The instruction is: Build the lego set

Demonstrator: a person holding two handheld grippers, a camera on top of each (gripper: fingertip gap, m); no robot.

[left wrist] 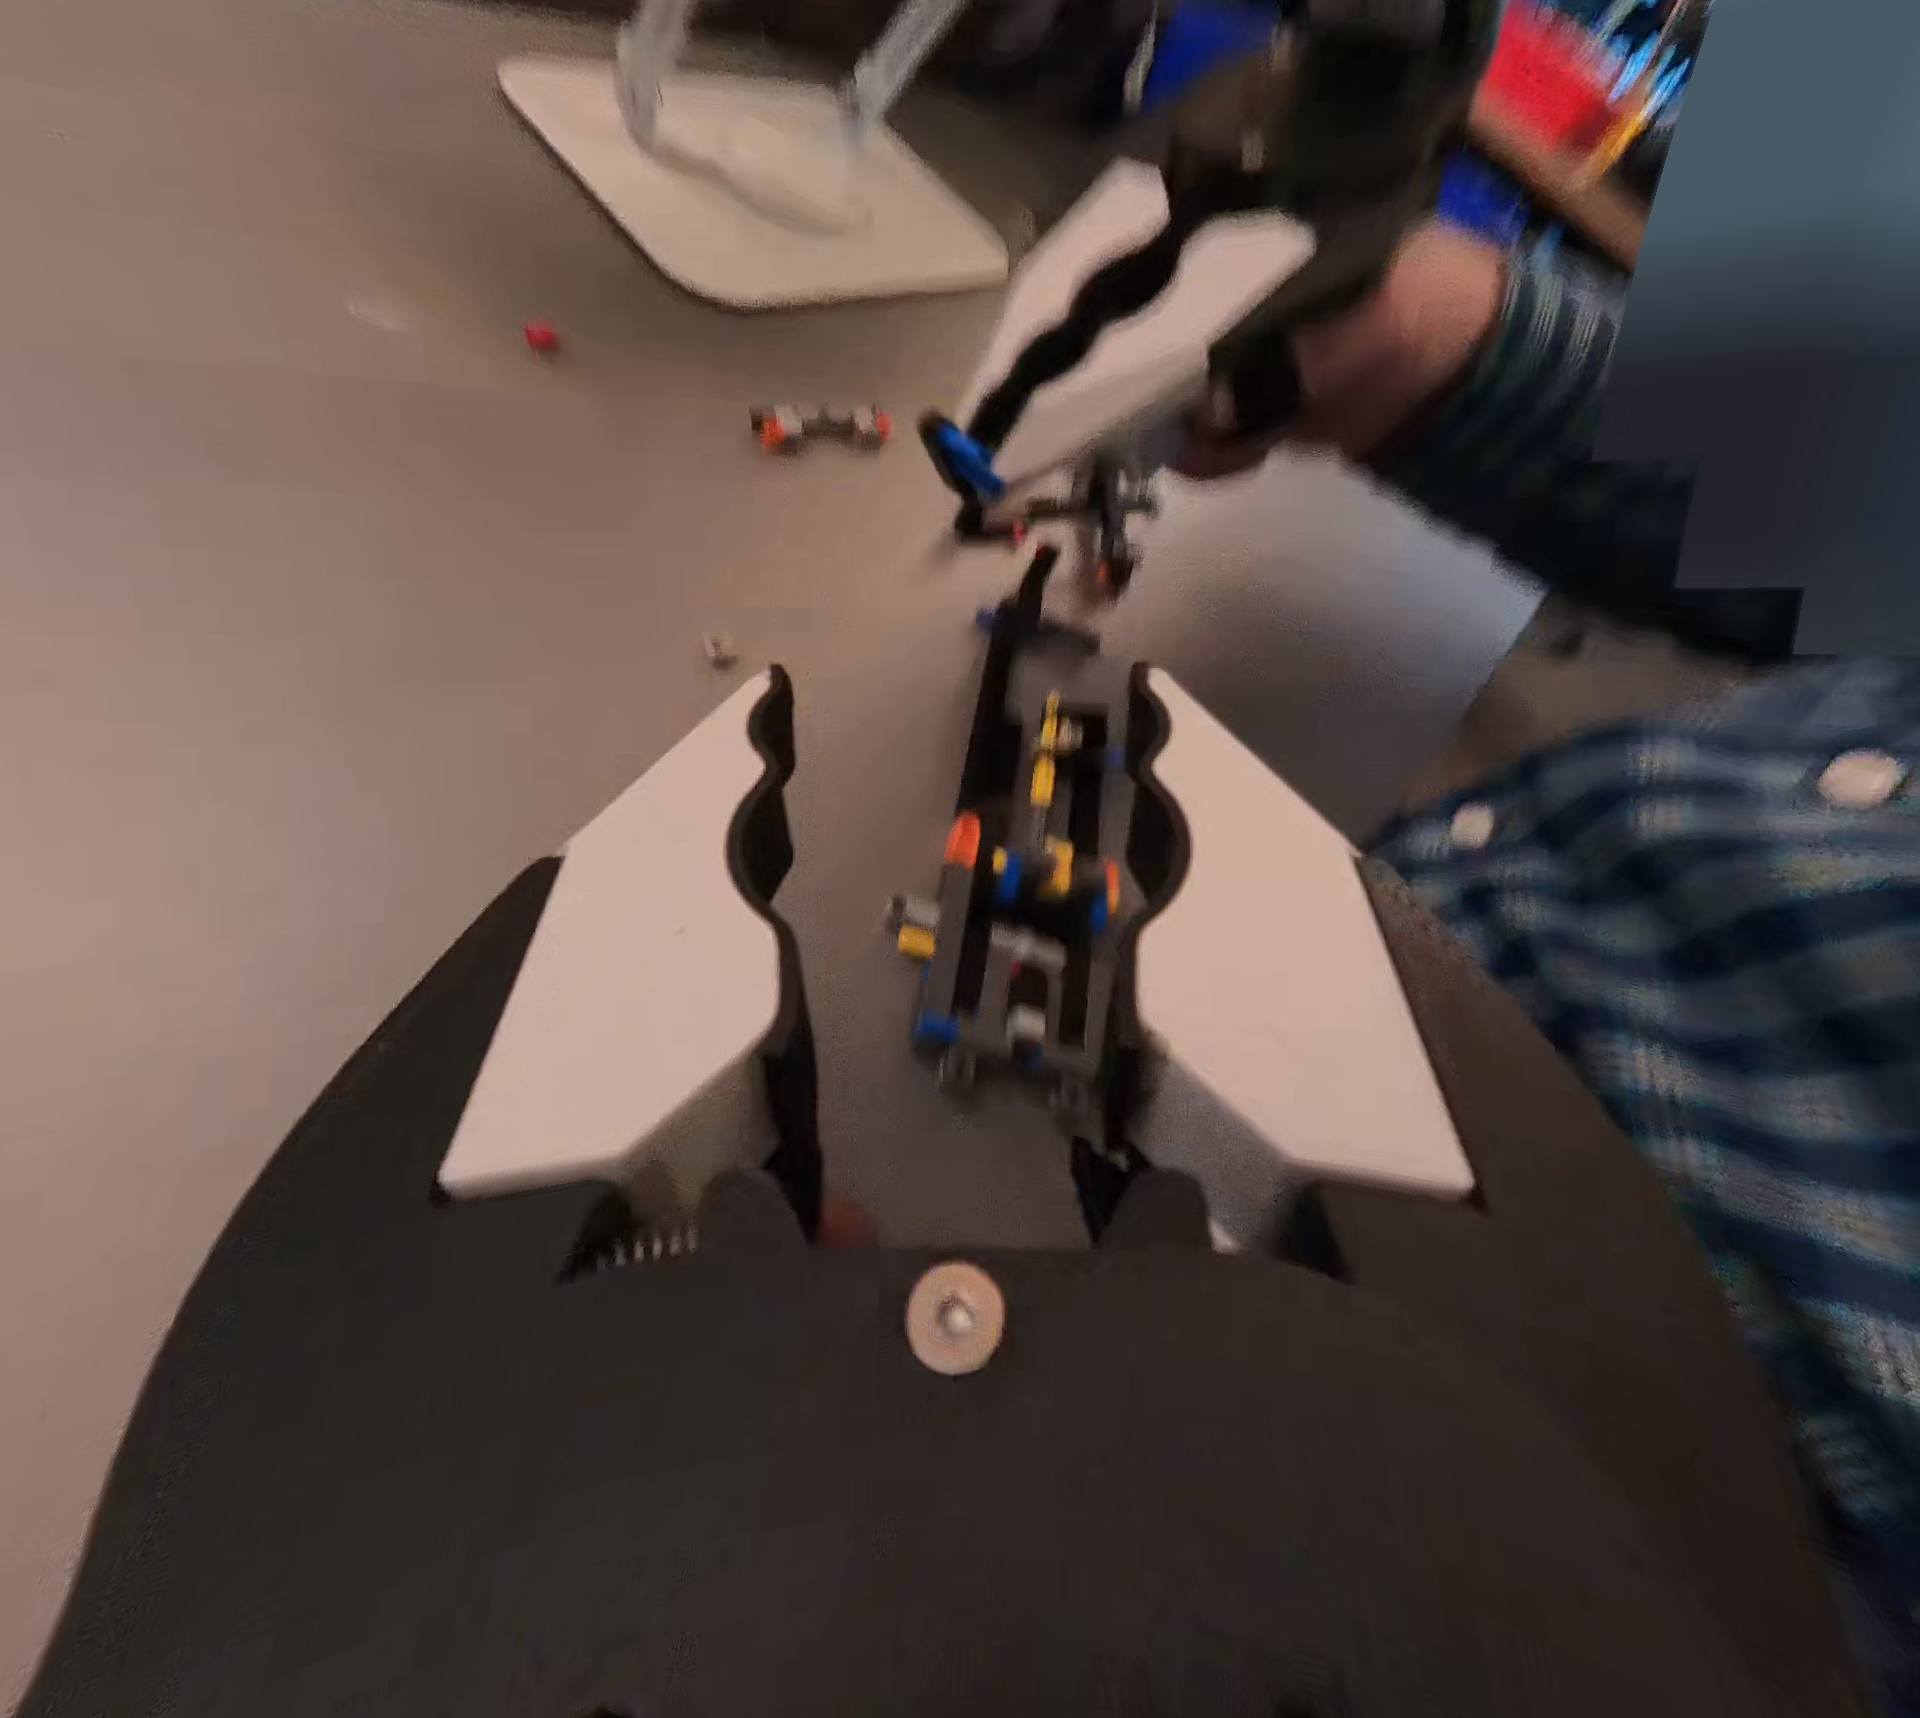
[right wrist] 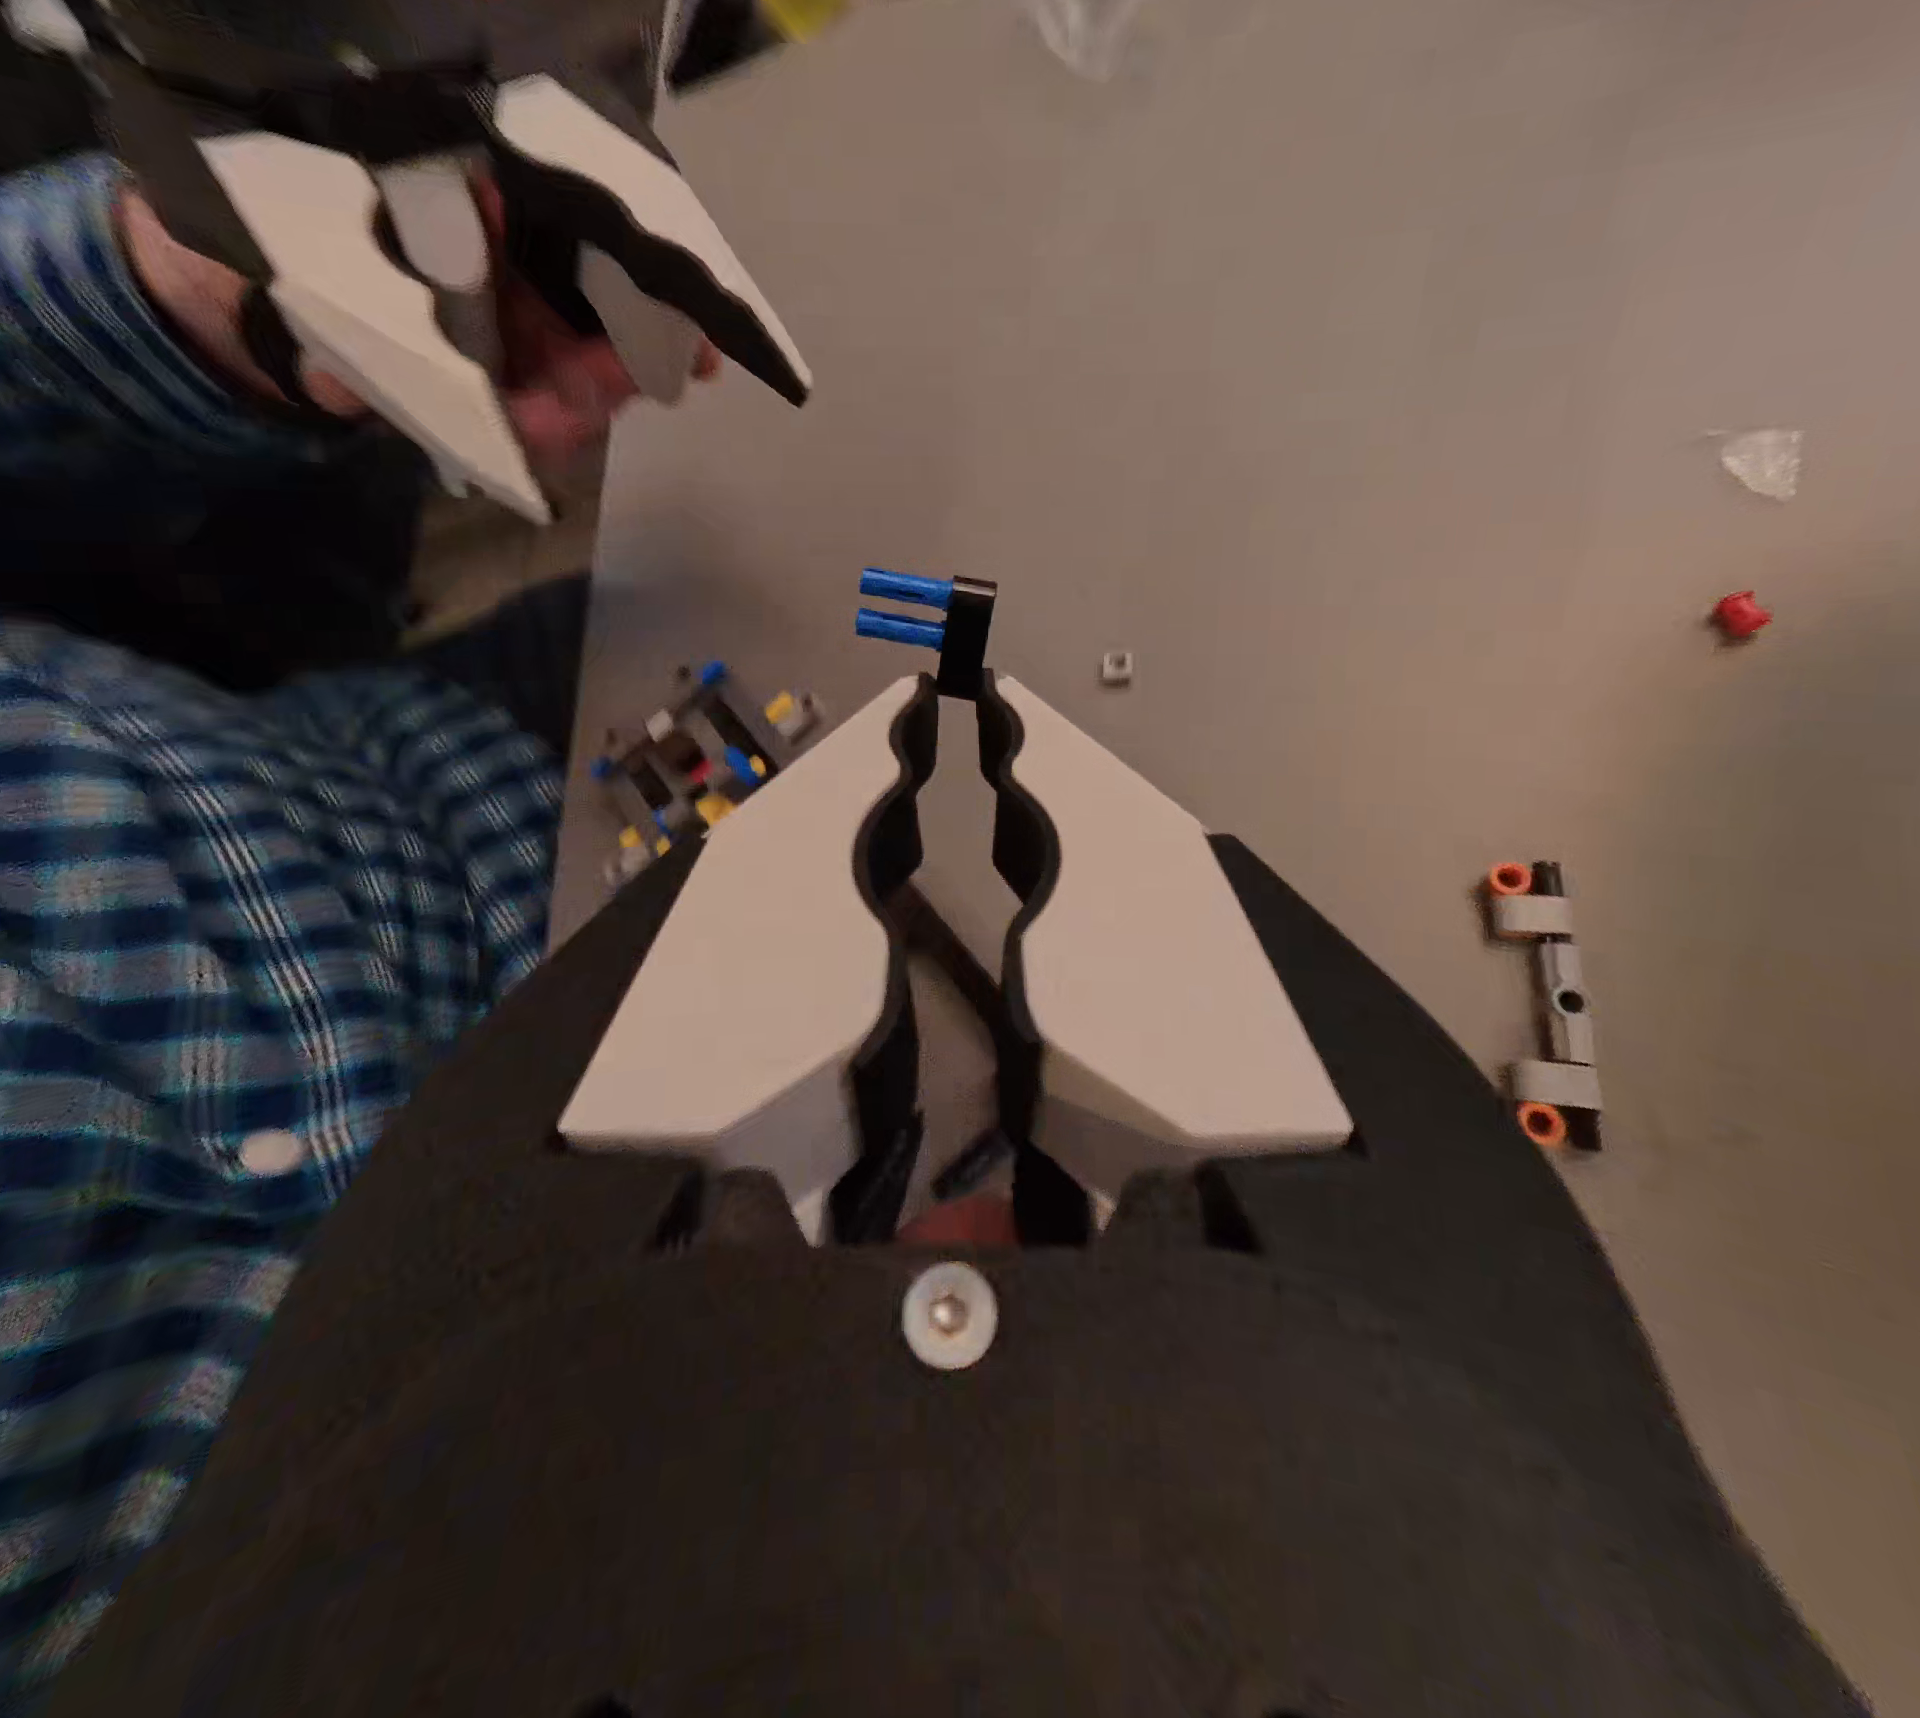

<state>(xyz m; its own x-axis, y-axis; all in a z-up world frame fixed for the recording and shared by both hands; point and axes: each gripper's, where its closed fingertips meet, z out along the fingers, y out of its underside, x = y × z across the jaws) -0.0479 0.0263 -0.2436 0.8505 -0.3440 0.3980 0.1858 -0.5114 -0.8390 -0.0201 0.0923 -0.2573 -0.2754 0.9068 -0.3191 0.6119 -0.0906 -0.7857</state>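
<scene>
The part-built lego frame (left wrist: 1023,920), dark grey with yellow, blue and orange parts, lies on the grey table (left wrist: 312,629). It sits between the fingers of my open left gripper (left wrist: 958,681), close to the right finger. My right gripper (right wrist: 956,681) is shut on a small black beam with two blue pins (right wrist: 961,640), held above the table. In the left wrist view the right gripper (left wrist: 987,421) and its beam (left wrist: 961,458) hover beyond the frame. In the right wrist view the frame (right wrist: 691,764) is near the table's edge, below the left gripper (right wrist: 670,455).
A grey axle piece with orange ends (right wrist: 1548,1003) lies to the right, as do a red bush (right wrist: 1740,616), a tiny grey part (right wrist: 1117,667) and a plastic scrap (right wrist: 1761,463). A white stand base (left wrist: 748,182) stands farther back. A person's plaid sleeve (right wrist: 208,941) borders the table's edge. Across from one pair of fingers to the other is roughly 8 centimeters. The red bush (right wrist: 1740,616) is about 20 centimeters from both grippers' fingertips. Seen from the left wrist view (left wrist: 545,331) as well.
</scene>
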